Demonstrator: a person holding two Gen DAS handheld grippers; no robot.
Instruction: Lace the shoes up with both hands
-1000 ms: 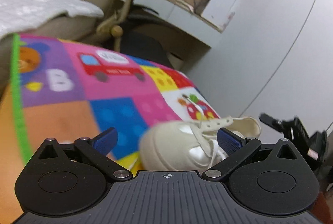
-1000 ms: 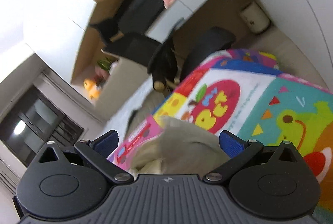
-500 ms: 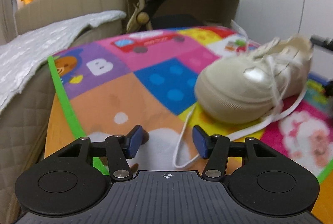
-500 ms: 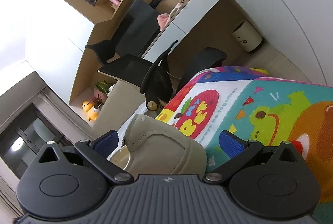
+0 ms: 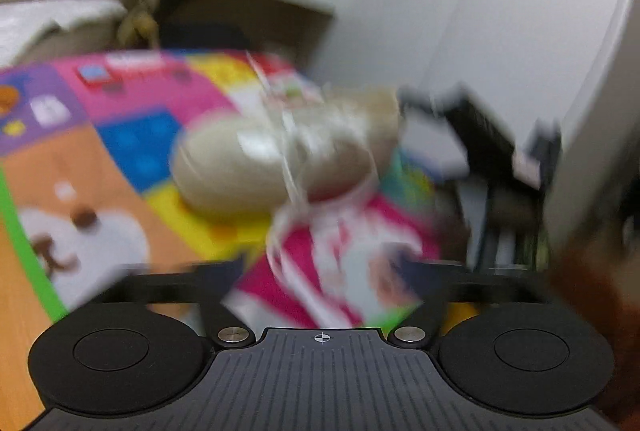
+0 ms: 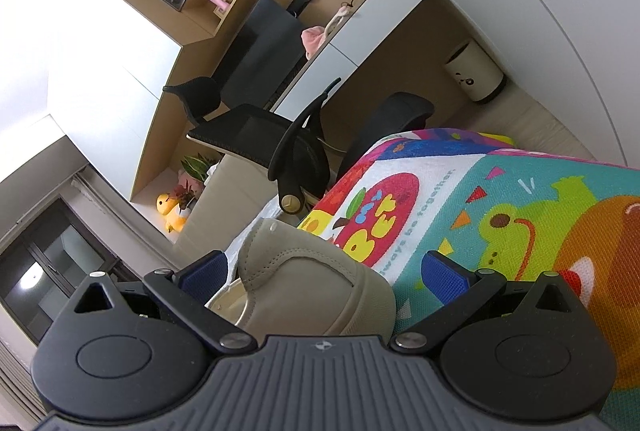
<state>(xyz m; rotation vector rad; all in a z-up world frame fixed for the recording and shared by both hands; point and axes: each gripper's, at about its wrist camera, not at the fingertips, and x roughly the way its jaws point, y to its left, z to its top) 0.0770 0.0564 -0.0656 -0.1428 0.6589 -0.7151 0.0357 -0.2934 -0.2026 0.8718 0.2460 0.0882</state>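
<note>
A cream shoe lies on its sole on a colourful play mat, toe to the left in the blurred left wrist view. Its white lace trails loose from the eyelets toward my left gripper. That gripper's jaws are opening, with a loop of lace on the mat between them and no pad pressing on it. In the right wrist view the shoe's heel sits between the wide blue pads of my right gripper, which is open with a gap at the right pad.
The mat covers a raised surface whose far edge drops off. Beyond it stand a black office chair, a desk and a small white bin. A beige sofa with a white blanket lies to the left.
My left gripper's jaws narrowed near the lace half a second ago and have spread wide again, while the hand swung and blurred the view. The right gripper stays at the heel.
</note>
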